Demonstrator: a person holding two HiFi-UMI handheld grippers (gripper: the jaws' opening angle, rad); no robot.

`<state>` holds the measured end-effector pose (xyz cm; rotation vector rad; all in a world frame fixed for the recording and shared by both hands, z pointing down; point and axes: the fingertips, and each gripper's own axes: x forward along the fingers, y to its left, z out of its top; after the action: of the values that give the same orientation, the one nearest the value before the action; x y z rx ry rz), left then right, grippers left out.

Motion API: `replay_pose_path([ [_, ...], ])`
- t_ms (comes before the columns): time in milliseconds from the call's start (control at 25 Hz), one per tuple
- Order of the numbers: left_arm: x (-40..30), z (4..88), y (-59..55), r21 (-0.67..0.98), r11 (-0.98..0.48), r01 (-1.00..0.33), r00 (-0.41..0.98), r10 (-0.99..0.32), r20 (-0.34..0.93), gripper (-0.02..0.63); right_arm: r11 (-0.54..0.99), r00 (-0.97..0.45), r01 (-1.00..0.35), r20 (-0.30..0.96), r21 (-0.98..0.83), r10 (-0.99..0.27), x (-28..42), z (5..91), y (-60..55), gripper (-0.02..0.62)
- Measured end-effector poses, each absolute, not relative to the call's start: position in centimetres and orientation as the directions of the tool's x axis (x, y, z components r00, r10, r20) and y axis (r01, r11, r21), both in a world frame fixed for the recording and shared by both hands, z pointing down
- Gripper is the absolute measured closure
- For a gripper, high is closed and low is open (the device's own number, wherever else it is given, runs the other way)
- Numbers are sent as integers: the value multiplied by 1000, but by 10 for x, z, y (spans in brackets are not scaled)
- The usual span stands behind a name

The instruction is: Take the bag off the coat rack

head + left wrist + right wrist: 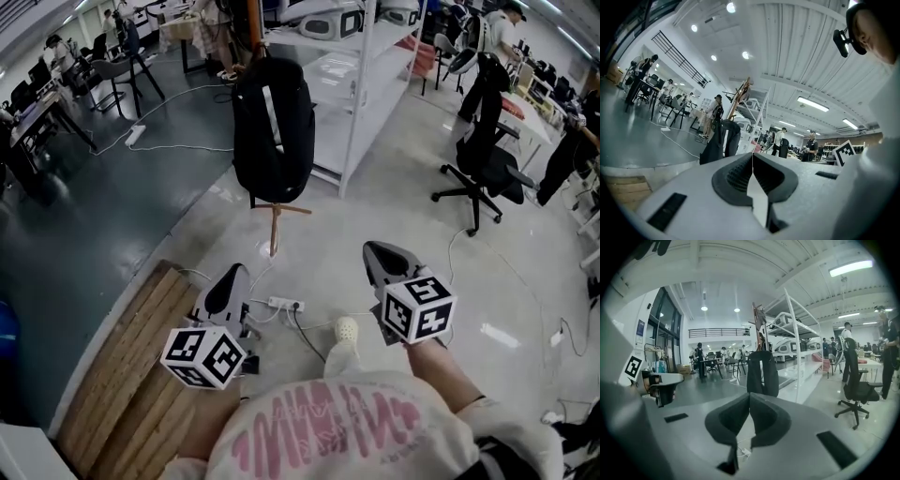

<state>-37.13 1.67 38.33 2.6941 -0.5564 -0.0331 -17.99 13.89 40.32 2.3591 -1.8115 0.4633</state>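
From the head view, the black bag (272, 131) hangs on a wooden coat rack (275, 221) that stands on the floor (412, 197), far ahead of the person and a little to the left. The bag covers most of the rack's pole, so only the top of the pole and the spread legs show. Just right of the rack stands a white shelf (359, 84), and farther right a black office chair (483, 164). The left claw (234, 271) and the right claw (371, 249) are held low and near, both pointing toward the rack and well apart from the bag. A white power strip (284, 304) lies on the floor between them, and wooden boards (131, 366) lie at the near left.

In the left gripper view, the left claw is closed tight, its jaws meeting in a thin line with nothing between them. The bag hangs on the rack in the distance, just left of the jaw line.

In the right gripper view, the right claw is closed as well and holds nothing. The bag hangs straight ahead beyond the tips, its straps facing this way, with the shelf to its right and the chair at the far right.
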Motion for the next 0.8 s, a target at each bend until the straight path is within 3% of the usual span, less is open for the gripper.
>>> replay_pose_path([
  [800,-276,365,-47,381,-810,-446,883,-468,38,601,-154,104,-974,273,-165,-956,-72,394,51,589],
])
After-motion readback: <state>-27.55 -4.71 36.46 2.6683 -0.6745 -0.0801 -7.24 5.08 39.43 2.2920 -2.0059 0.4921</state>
